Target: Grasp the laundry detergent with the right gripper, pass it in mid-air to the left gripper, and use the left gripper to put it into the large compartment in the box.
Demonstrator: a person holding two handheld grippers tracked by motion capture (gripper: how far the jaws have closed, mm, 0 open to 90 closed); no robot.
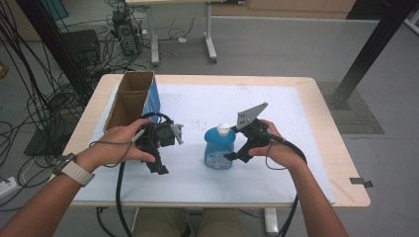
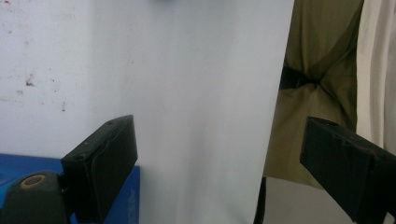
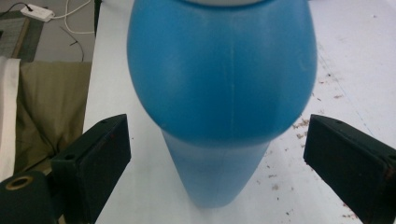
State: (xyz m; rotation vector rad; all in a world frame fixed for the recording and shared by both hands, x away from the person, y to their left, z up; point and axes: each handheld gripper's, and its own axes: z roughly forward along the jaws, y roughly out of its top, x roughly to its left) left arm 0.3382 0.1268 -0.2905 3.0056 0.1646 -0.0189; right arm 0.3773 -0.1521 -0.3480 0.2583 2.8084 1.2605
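I see blue bottle [image 1: 219, 147] upright mid-table on white mat [image 1: 296, 163], white cap on top. My right gripper [image 3: 215, 154] at bottle's side, jaws spread wide either side of it, pads not touching. Left gripper [image 1: 159, 160] released, empty, pointing down at mat near cardboard box [image 1: 129, 101].

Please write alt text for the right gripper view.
A blue plastic bottle stands on the white tabletop between the right gripper's two open black jaws, neither touching it. Small brown specks dot the surface at right.
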